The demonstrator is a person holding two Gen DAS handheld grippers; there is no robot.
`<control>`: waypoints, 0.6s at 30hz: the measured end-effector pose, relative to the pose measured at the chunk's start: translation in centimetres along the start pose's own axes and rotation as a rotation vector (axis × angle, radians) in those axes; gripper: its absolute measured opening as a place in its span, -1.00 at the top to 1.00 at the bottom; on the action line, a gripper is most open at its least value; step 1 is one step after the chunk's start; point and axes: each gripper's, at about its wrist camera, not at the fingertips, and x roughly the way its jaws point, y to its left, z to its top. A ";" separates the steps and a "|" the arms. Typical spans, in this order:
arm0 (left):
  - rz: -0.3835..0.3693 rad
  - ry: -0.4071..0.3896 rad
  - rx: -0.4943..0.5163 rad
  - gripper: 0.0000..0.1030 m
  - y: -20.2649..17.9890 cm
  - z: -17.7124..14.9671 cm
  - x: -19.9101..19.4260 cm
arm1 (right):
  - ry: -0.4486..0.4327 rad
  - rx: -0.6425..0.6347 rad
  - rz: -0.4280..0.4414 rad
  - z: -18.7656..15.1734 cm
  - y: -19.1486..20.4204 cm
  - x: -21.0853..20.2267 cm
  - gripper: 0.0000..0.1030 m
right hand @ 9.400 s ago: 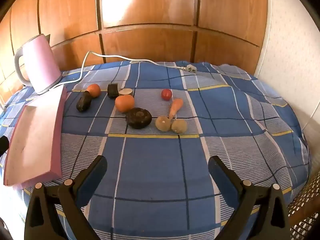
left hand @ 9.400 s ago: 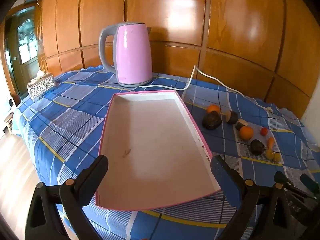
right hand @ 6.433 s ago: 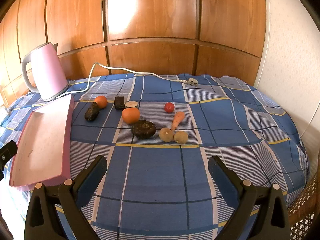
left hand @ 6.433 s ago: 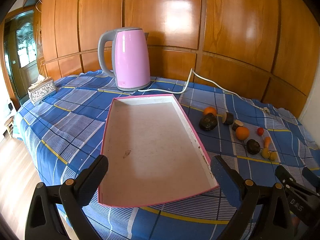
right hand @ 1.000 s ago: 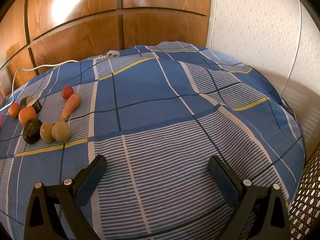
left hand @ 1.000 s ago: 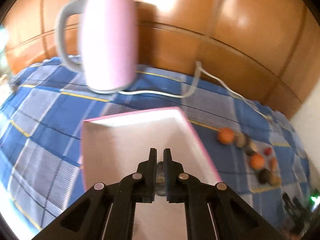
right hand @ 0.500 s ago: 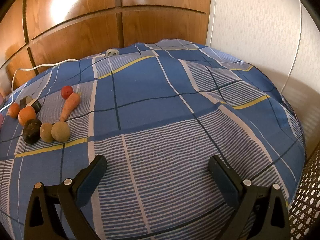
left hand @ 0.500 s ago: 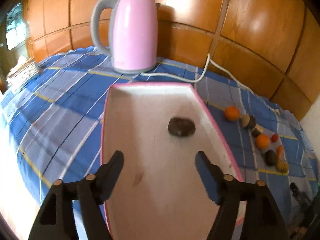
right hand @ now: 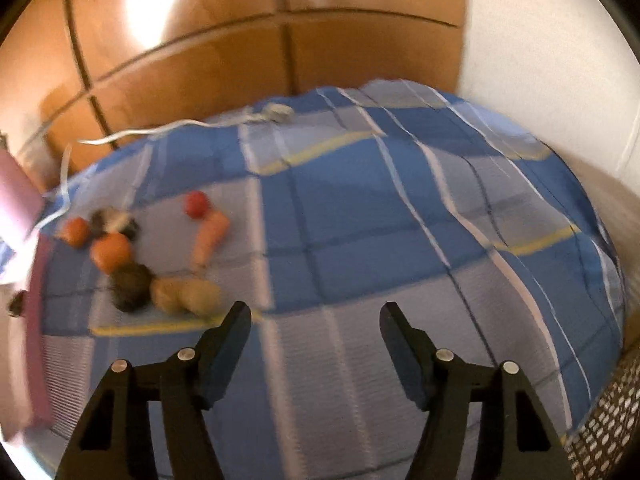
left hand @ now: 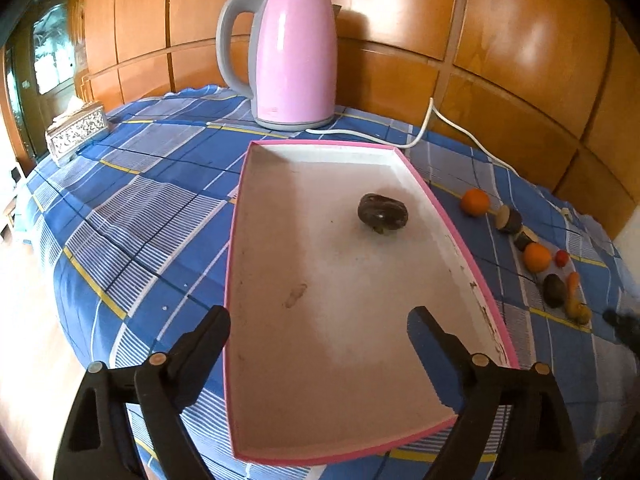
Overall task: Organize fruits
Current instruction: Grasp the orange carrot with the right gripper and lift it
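Note:
A pink-rimmed white tray [left hand: 454, 236] lies on the blue checked cloth, and one dark fruit [left hand: 383, 212] rests inside it towards the far right. My left gripper [left hand: 318, 330] hovers over the tray's near end, its jaws opening, nothing between them. Right of the tray runs a row of fruits: an orange [left hand: 475, 202], a second orange [left hand: 537, 257], a small red fruit [left hand: 562, 258], a dark fruit [left hand: 554, 290] and a carrot [left hand: 572, 286]. The blurred right wrist view shows the same cluster: orange [right hand: 111, 252], carrot [right hand: 211, 236], two brownish fruits [right hand: 186, 295]. My right gripper [right hand: 315, 326] is right of them, jaws closing on nothing.
A pink kettle [left hand: 294, 60] stands behind the tray, its white cord [left hand: 430, 128] trailing to the right. A patterned tissue box [left hand: 76, 134] sits at the far left. Wooden panels back the table; the cloth falls away at the near and right edges.
My left gripper let go of the dark fruit in the tray, opened wide and drew back. My right gripper swung left towards the fruit cluster while its jaws narrowed.

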 end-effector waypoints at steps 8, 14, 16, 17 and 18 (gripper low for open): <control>-0.021 0.004 0.016 -0.77 -0.5 -0.6 0.1 | 0.040 -0.031 0.093 3.3 3.9 1.9 -0.12; -0.023 0.002 0.024 -0.81 -0.7 -0.7 0.1 | 0.106 -0.032 0.083 4.8 5.8 4.9 -0.12; -0.021 0.001 0.025 -0.81 -0.7 -0.8 0.1 | 0.138 -0.048 0.076 5.0 6.2 6.1 -0.09; -0.018 0.000 0.025 -0.81 -0.6 -0.8 0.1 | 0.150 -0.057 0.062 5.0 6.4 6.7 0.00; -0.014 -0.001 0.023 -0.81 -0.6 -0.8 0.1 | 0.162 -0.067 0.048 5.0 6.6 7.3 0.25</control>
